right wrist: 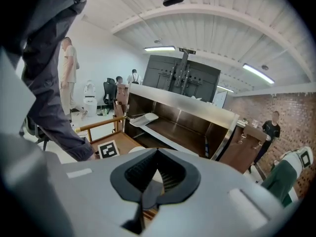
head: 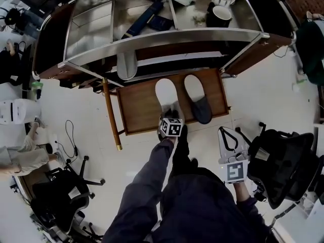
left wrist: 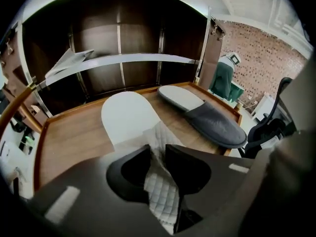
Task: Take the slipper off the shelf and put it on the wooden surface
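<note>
Risk: if you pull back before you let go, the soft fabric probably snags and drags the slipper over the front edge.

Item: white slipper, pale sole up, quilted white upper.

Location: on the brown wooden surface, just beside a grey slipper.

Your left tongs are clamped on its quilted upper. Your right tongs are closed together and empty.

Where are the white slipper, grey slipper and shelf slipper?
white slipper (left wrist: 126, 117), left gripper view, its flat white face
grey slipper (left wrist: 217, 125), left gripper view, its grey toe cover
shelf slipper (head: 126, 65), head view, its middle
</note>
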